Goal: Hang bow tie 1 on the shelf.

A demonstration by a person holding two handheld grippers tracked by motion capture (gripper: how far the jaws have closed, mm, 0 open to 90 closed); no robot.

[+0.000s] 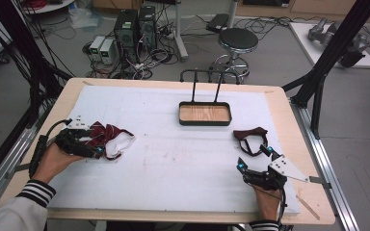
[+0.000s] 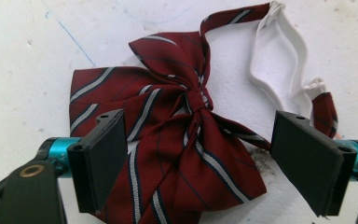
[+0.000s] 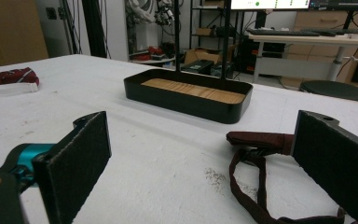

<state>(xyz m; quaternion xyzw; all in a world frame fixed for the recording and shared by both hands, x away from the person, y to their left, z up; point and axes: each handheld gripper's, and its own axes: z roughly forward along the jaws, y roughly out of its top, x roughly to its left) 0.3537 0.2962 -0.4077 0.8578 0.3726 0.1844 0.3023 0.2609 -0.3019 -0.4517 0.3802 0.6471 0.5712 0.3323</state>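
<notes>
Striped bow tie (image 2: 177, 135) between parted left tool (image 2: 200, 158), right tool (image 3: 205, 168) parted, tray (image 1: 205, 122) beyond.

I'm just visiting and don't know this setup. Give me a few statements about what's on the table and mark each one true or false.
1. The left gripper has its jaws standing apart on either side of the striped red bow tie. True.
2. The striped bow tie has a black strap. False: its strap is white.
3. The black tray has a wooden floor and nothing lying in it. True.
4. The dark bow tie lies inside the tray. False: it lies on the white table cover, off to the tray's right in the high view.
5. The right gripper is clamped on the dark bow tie. False: its jaws are open, with nothing pressed between them.
</notes>
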